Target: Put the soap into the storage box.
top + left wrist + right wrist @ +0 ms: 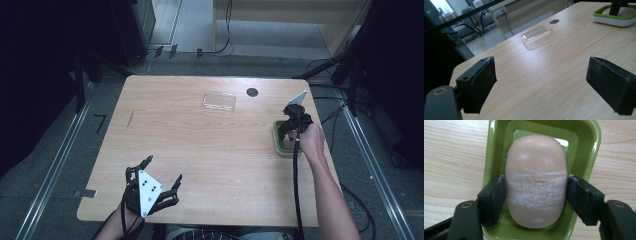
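Note:
A pale pink soap bar (535,150), scuffed white across its middle, lies in a green dish (594,150). My right gripper (535,185) points down into the dish, and its two black pads touch the bar's long sides. In the high view this gripper (289,131) stands over the dish (278,144) near the table's right edge. My left gripper (164,168) hovers at the front left of the table with its jaws wide apart. Nothing is between them in the left gripper view (541,82).
A clear plastic lid (219,100) lies at the far middle of the wooden table (200,150), with a dark round spot (252,92) just beyond it to the right. The left gripper view has the lid (537,36) ahead and the dish (614,21) at the far right.

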`<state>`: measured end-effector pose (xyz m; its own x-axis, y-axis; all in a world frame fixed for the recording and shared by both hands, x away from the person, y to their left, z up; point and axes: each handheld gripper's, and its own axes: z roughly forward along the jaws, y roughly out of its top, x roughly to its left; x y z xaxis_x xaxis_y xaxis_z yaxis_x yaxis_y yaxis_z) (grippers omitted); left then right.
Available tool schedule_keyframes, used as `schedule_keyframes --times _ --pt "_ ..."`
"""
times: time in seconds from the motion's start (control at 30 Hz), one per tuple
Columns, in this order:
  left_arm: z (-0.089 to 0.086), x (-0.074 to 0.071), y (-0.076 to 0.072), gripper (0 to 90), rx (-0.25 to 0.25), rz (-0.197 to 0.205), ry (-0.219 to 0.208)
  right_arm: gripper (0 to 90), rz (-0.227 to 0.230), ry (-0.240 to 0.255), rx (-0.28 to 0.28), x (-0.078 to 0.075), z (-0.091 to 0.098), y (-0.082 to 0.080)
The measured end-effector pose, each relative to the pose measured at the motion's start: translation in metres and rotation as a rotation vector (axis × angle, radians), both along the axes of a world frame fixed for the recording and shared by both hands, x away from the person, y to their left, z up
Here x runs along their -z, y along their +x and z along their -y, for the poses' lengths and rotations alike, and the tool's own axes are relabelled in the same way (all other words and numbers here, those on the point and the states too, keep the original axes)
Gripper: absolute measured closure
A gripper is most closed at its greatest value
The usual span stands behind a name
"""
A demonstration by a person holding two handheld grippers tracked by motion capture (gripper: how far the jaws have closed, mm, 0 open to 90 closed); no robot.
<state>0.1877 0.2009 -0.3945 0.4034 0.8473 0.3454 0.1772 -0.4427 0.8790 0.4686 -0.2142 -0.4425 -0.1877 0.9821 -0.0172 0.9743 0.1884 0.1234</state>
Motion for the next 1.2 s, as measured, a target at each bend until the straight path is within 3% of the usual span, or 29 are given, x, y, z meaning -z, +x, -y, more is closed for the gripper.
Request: schedule_keyframes --times 0.17,0.63,1.2 --pt "0.000 0.000 0.000 9.8 0.000 0.000 -0.004 26.8 0.003 -0.013 -0.005 -0.004 0.000 -0.002" --pt "0.000 0.000 0.001 9.8 0.003 0.001 -0.004 14.7 0.020 0.035 -0.056 -0.017 0.004 -0.020" --pt "0.000 0.000 0.000 9.9 0.002 0.001 -0.002 11.1 0.023 0.038 -0.147 -0.034 -0.009 -0.059"
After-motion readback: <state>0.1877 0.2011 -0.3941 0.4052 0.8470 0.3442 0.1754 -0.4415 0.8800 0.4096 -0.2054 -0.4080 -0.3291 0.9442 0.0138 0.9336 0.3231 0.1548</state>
